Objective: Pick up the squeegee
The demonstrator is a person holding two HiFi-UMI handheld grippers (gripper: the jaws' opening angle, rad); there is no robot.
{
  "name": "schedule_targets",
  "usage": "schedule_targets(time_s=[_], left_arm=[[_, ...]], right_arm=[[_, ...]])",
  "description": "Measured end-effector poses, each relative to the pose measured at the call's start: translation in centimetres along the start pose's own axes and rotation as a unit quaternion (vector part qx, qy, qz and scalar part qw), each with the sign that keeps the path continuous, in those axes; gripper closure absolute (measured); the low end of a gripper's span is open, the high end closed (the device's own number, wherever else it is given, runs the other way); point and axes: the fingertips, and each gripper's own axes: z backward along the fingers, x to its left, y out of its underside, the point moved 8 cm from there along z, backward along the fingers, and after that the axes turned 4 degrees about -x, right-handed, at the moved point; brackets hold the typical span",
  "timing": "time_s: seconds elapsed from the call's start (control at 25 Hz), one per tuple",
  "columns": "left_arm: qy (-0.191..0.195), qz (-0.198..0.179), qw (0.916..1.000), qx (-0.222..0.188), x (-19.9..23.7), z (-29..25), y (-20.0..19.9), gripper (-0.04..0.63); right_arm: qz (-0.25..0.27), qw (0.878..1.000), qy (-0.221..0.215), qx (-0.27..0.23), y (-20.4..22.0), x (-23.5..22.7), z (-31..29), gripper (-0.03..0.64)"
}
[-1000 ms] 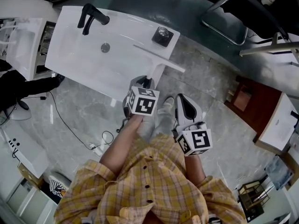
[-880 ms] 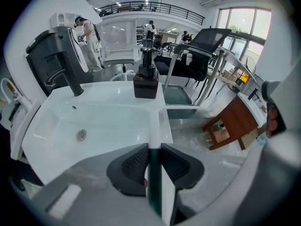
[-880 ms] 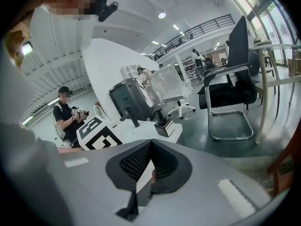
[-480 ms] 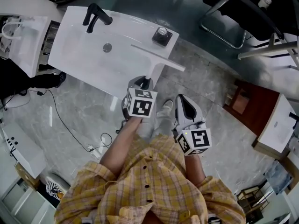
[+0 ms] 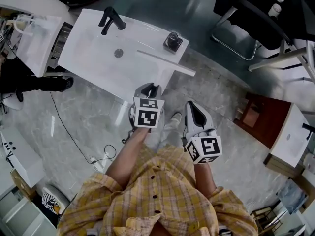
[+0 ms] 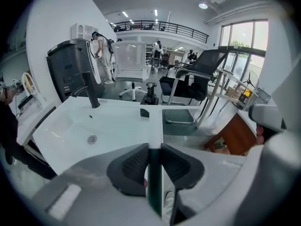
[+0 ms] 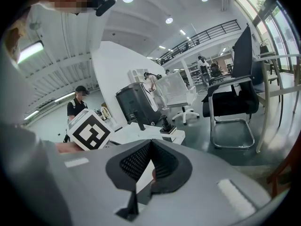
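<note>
Little has changed over the last second: your left gripper (image 5: 153, 86) stays clamped on the handle of the white T-shaped plastic squeegee (image 5: 164, 65), its black ribbed pads pressed to either side of the stem with no gap showing. The marker cube has drawn back slightly toward you, while the blade keeps nearly the same place against the white rectangular wash basin (image 5: 93, 48). To my eye the grasp is made and the lift has barely begun; I cannot tell whether the blade is clear of the basin's surface. The squeegee sits at the basin's near right corner, near the small dark soap dispenser (image 5: 172, 40) and well apart from the black tap (image 5: 110, 19). Its long thin blade runs crosswise to your jaws, from far left to near right in the head view, with the right end jutting past the basin over the grey marble floor (image 5: 88, 117). The handle points straight back at you, in line with the left gripper. Your right gripper (image 5: 193, 106) hangs beside it, closed on nothing.
</note>
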Motion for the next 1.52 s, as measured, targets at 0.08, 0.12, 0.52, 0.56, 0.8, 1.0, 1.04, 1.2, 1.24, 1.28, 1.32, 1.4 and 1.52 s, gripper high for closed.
schedule_targets(time_s=[0.08, 0.12, 0.52, 0.56, 0.8, 1.0, 1.04, 1.2, 1.24, 1.28, 1.32, 1.4, 1.52], left_arm=[[-0.002, 0.005, 0.9999, -0.012, -0.3, 0.9, -0.1, 0.509], [-0.003, 0.007, 0.9998, -0.019, -0.4, 1.4, -0.2, 0.509], [-0.018, 0.016, 0.9946, -0.101, -2.3, 6.6, -1.5, 0.509], [-0.019, 0.017, 0.9937, -0.109, -2.4, 7.1, -1.5, 0.509], [-0.028, 0.015, 0.9877, -0.153, -2.9, 10.0, -1.9, 0.509], [-0.029, 0.016, 0.9816, -0.188, -3.5, 12.0, -2.1, 0.509], [-0.029, 0.016, 0.9806, -0.193, -3.7, 12.4, -2.2, 0.509], [-0.026, 0.015, 0.9751, -0.220, -4.1, 13.9, -2.5, 0.509], [-0.026, 0.014, 0.9733, -0.227, -4.2, 14.3, -2.6, 0.509], [-0.026, 0.013, 0.9716, -0.235, -4.3, 14.8, -2.7, 0.509], [-0.025, 0.012, 0.9698, -0.242, -4.4, 15.2, -2.8, 0.509], [-0.025, 0.009, 0.9665, -0.255, -4.6, 16.0, -2.8, 0.509], [-0.026, 0.007, 0.9625, -0.270, -4.8, 17.0, -2.6, 0.509]], right_arm=[[0.002, 1.000, -0.004, -0.004, -0.3, 0.2, 0.4, 0.617], [0.003, 1.000, -0.005, -0.006, -0.4, 0.2, 0.6, 0.617], [0.026, 0.999, -0.020, -0.038, -2.6, 1.3, 3.4, 0.617], [0.029, 0.998, -0.021, -0.041, -2.9, 1.4, 3.7, 0.618], [0.043, 0.997, -0.029, -0.057, -4.4, 2.0, 4.9, 0.618], [0.048, 0.995, -0.041, -0.071, -5.5, 2.6, 5.9, 0.618], [0.050, 0.995, -0.042, -0.073, -5.7, 2.6, 6.1, 0.618], [0.060, 0.994, -0.041, -0.083, -6.5, 3.2, 7.0, 0.618], [0.064, 0.993, -0.042, -0.087, -6.8, 3.4, 7.1, 0.618], [0.068, 0.993, -0.042, -0.092, -7.1, 3.6, 7.3, 0.618], [0.071, 0.992, -0.043, -0.096, -7.3, 3.8, 7.5, 0.618], [0.076, 0.991, -0.043, -0.102, -7.6, 4.0, 7.8, 0.618], [0.082, 0.990, -0.044, -0.109, -7.7, 4.4, 8.2, 0.618]])
